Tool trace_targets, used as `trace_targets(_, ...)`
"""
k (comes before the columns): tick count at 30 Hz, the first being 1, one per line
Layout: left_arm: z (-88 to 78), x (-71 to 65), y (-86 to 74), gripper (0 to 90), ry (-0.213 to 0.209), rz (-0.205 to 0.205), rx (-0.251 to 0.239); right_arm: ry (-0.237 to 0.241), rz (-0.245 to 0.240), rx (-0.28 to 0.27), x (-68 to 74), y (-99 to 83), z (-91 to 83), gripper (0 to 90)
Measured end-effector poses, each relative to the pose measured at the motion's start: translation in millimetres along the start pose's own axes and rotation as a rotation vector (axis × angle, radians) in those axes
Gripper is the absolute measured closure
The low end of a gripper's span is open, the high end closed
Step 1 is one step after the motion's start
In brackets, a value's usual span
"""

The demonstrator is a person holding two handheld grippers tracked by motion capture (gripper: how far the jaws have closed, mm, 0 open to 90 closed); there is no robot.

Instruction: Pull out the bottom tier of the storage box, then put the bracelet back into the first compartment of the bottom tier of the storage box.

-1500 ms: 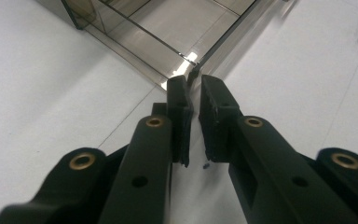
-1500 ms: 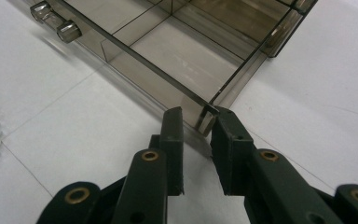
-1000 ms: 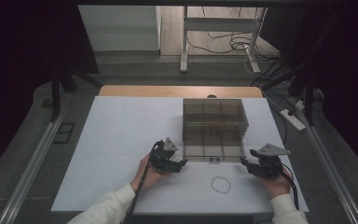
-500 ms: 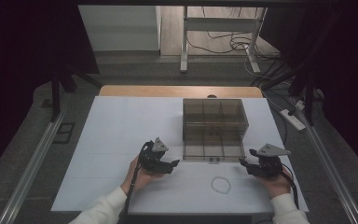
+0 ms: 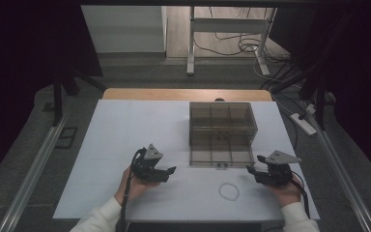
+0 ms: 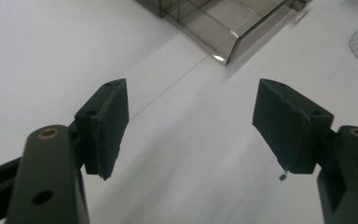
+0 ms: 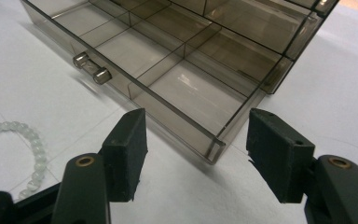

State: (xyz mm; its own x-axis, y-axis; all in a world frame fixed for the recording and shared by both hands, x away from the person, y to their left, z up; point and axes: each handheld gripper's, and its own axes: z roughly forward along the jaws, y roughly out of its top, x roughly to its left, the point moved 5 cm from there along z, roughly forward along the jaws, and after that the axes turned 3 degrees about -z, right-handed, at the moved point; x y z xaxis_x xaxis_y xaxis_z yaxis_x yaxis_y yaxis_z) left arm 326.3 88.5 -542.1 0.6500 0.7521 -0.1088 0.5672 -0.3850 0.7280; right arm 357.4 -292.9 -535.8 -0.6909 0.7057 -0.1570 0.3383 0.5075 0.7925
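One smoked-plastic organiser box [image 5: 222,128] stands on the white tabletop [image 5: 125,125], its drawer [image 5: 221,155] pulled out toward the person, evidently to receive something in one of its compartments. One bracelet of pale beads [image 5: 229,191] lies flat on the tabletop just in front of the drawer, between the two hands and touching neither gripper. The left gripper [image 5: 166,173] has just been opening; its jaws stand released with nothing between them, aimed toward the box. The right gripper [image 5: 252,173] is likewise released and empty, poised at the drawer's near right corner, judged to be ready to steady it. Count: one box, one drawer with one two-knobbed handle [image 7: 91,68], one bracelet, two grippers.
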Motion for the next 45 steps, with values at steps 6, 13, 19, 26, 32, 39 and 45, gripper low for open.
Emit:
trace_targets(6,-12.7,8.7,-12.1,27.3,0.031,-0.015,0.008,0.020,-0.008,-0.009,4.7,1.3,-2.8,36.3)
trace_targets(13,-25.0,17.9,-23.7,26.9,0.044,-0.052,0.004,0.039,-0.014,-0.025,10.8,1.3,-9.3,34.4)
trace_targets(19,-30.4,22.4,-29.9,26.3,0.052,-0.073,0.005,0.047,-0.024,-0.024,13.0,1.2,-10.7,33.8)
trace_targets(26,-33.7,26.8,-34.9,25.7,0.062,-0.083,0.011,0.082,-0.033,-0.025,18.2,2.5,-8.4,32.6)
trace_targets(32,-37.3,31.4,-39.6,25.1,0.070,-0.097,0.011,0.120,-0.053,-0.010,25.8,3.9,-5.6,31.8)
trace_targets(39,-39.4,33.1,-42.3,24.2,0.071,-0.105,0.010,0.137,-0.060,-0.006,30.4,6.0,-4.4,31.6)
trace_targets(45,-39.3,33.3,-43.4,23.7,0.068,-0.106,0.013,0.156,-0.072,0.006,35.7,9.3,-3.1,31.6)
